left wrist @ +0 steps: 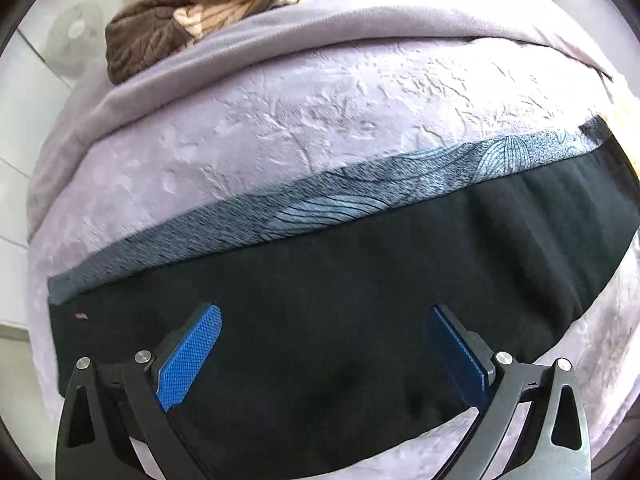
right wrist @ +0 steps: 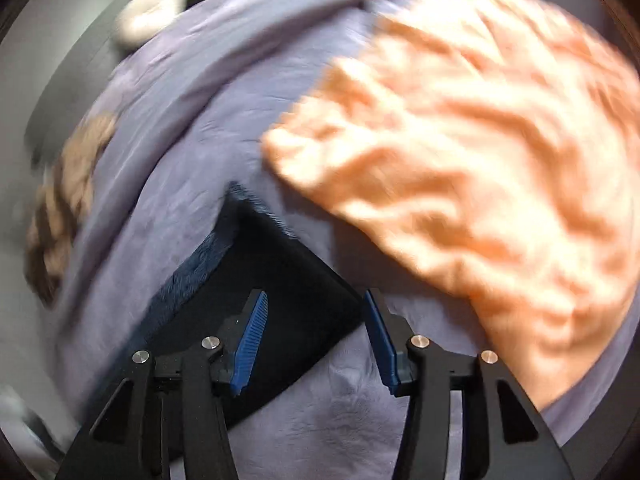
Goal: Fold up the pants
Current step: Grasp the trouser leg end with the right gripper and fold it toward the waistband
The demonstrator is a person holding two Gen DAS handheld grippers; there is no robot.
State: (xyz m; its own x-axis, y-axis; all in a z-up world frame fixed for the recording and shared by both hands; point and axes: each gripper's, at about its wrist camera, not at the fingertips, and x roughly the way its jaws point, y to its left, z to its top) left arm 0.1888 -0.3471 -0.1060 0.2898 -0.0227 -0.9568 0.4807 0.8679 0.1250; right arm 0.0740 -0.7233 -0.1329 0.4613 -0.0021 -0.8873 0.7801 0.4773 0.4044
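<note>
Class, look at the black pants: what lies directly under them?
The pants lie on a lilac bedspread, which shows all round them. The part beneath the pants is covered.

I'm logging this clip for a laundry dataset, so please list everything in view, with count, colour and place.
pants: one, black with a blue-grey patterned strip along the far edge, lying flat across the bed under both claws.
bed cover: one, lilac, textured, under the pants.
knitted cloth: one, brown and cream, bunched at the far left of the bed.
orange cloth: one, crumpled, on the bed beyond and right of the pants' end; blurred.
round pale object: one, off the bed at far left; too blurred to name.
left claw: one, black with blue pads, open over the pants.
right claw: one, same colours, open over the pants' corner.
</note>
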